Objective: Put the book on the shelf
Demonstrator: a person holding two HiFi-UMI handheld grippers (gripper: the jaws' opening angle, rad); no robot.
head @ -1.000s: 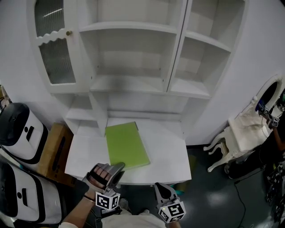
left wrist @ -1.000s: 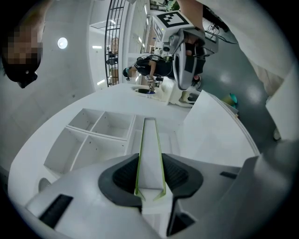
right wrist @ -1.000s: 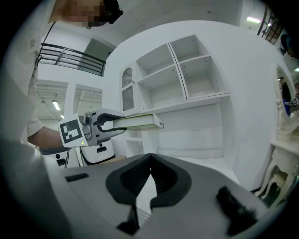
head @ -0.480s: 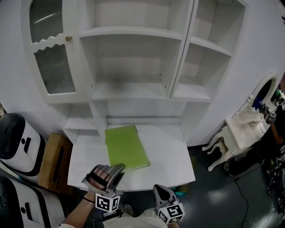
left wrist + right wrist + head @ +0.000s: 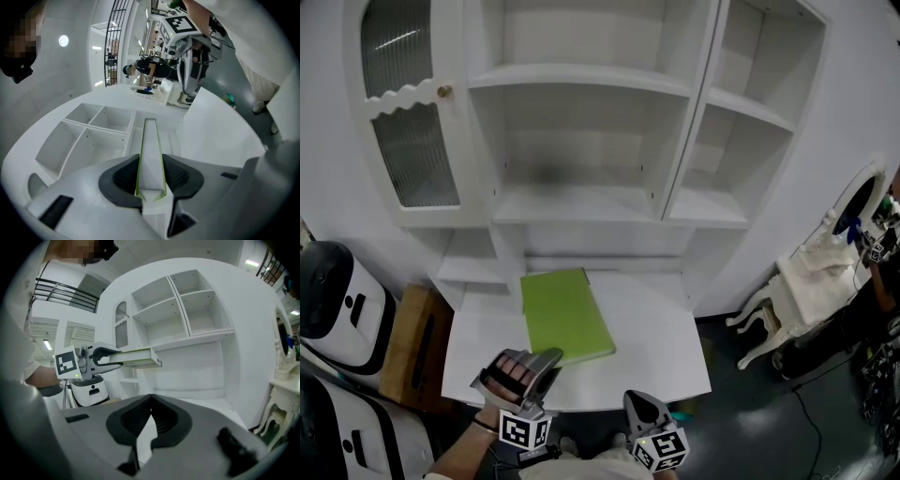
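Note:
A flat green book (image 5: 565, 314) is held level over the white desk (image 5: 661, 342), below the open white shelves (image 5: 581, 202). My left gripper (image 5: 549, 357) is shut on the book's near edge. In the left gripper view the book (image 5: 150, 140) runs edge-on between the pads toward the shelf compartments. My right gripper (image 5: 639, 403) sits lower right, near the desk's front edge, shut with nothing in it. In the right gripper view, the book (image 5: 138, 358) sticks out level from the left gripper (image 5: 105, 358), beyond my own shut jaws.
A cabinet door with ribbed glass (image 5: 408, 131) stands at the upper left. White-and-black machines (image 5: 337, 300) and a wooden box (image 5: 412, 337) lie left of the desk. A white ornate chair (image 5: 797, 291) stands to the right on the dark floor.
Both grippers have edged toward the cabinet, the left one still carrying the book. The head view now sits a little closer to the shelves. Neither grip has changed.

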